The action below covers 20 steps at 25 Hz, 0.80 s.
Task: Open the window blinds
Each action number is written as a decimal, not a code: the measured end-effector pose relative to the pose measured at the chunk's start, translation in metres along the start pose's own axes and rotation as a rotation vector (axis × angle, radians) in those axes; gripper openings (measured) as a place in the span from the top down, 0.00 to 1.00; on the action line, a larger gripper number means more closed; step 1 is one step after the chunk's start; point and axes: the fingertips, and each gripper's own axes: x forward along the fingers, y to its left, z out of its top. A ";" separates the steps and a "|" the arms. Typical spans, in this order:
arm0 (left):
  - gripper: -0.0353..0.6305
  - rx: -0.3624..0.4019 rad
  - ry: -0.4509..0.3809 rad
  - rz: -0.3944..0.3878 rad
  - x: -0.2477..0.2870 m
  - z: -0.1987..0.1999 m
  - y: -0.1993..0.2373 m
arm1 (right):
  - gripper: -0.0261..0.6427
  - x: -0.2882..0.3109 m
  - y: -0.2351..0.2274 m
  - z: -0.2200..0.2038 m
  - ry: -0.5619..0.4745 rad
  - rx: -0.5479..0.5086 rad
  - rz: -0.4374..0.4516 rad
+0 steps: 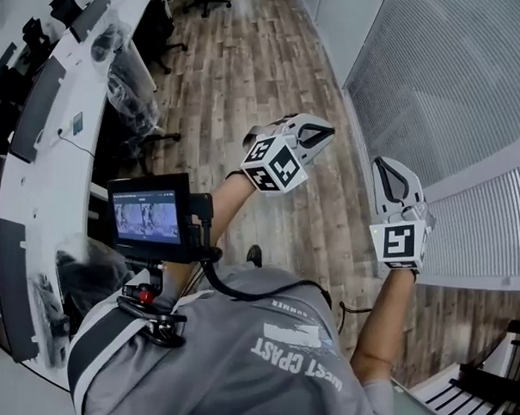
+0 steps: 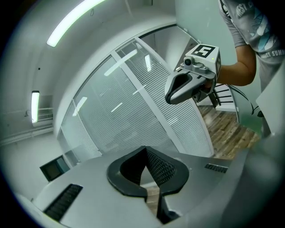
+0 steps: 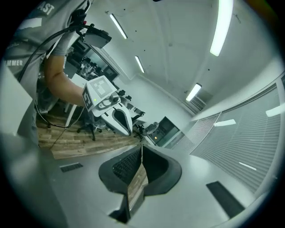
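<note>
Left gripper (image 1: 322,129) and right gripper (image 1: 387,167) are both clenched on nothing, held up near the window blinds (image 1: 455,82) on the right.

A wood-plank floor (image 1: 248,90) fills the upper middle of the head view. Along the left edge runs a long white desk (image 1: 47,193) bearing dark monitors (image 1: 36,107), with black office chairs (image 1: 156,30) just beside it.

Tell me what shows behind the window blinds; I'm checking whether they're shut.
Nothing shows through: the blinds have closed slats either side of the white frame bar. Whatever lies behind is covered.
</note>
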 end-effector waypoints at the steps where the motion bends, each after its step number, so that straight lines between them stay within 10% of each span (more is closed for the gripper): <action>1: 0.94 -0.001 -0.005 0.000 0.005 -0.010 0.020 | 0.96 0.022 -0.008 0.005 0.005 -0.002 0.000; 20: 0.94 -0.089 0.130 0.104 0.075 -0.195 0.223 | 0.96 0.329 -0.069 -0.010 -0.097 -0.036 0.192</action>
